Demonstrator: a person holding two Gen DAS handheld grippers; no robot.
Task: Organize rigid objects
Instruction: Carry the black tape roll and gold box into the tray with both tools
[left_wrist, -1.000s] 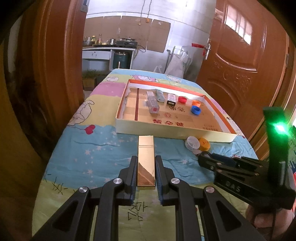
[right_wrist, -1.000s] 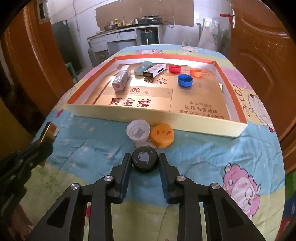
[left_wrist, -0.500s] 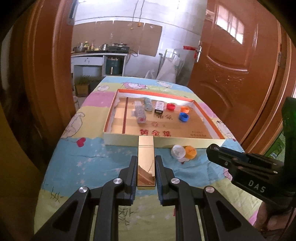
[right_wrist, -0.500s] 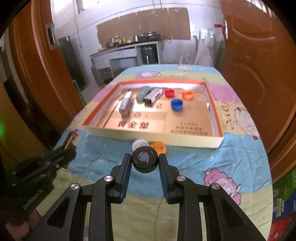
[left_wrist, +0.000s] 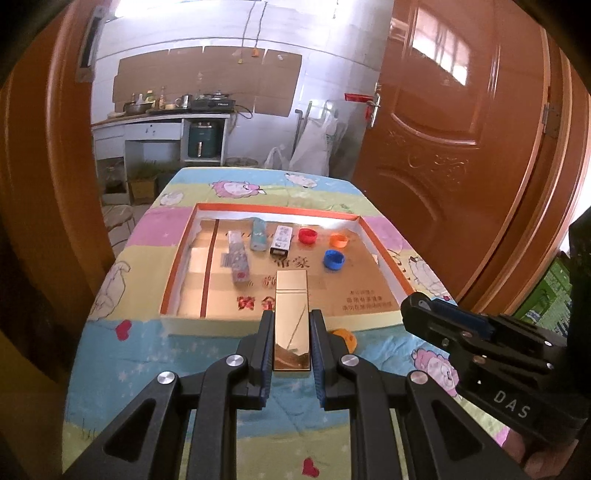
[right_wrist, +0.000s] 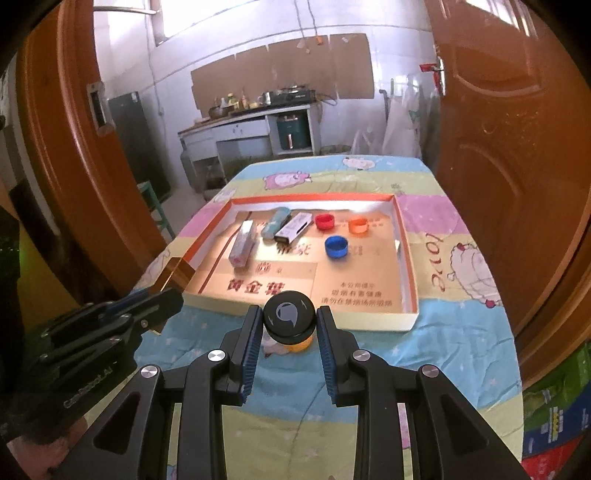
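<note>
Left wrist view has the left gripper (left_wrist: 291, 334) clamped on a long gold bar (left_wrist: 291, 306), shiny like polished metal or mirrored plastic, flat-faced and boxy. Its long axis runs straight away from the fingers, so the far end already pokes over the near wall of the shallow cardboard tray (left_wrist: 384, 236). That's the relation that matters, I think: the tray lies dead ahead and below, and the bar points right into it. In the right wrist view the right gripper (right_wrist: 289, 325) is pinched shut on a round black cap (right_wrist: 288, 315), matte plastic with a pale logo on top, held just short of the tray's near wall. An orange cap (right_wrist: 301, 345) and a white cap (right_wrist: 271, 345) sit on the cartoon-print tablecloth (right_wrist: 461, 354) right under it, mostly hidden. Inside the tray, three long packets line up far left: a silvery one (right_wrist: 242, 243), a teal one (right_wrist: 275, 221) and a white box (right_wrist: 293, 227). Red cap (right_wrist: 324, 222), orange ring cap (right_wrist: 358, 225) and blue cap (right_wrist: 336, 247) sit to their right. So my guess is bars go left, caps go right. Both hands look about equally near the tray.
</note>
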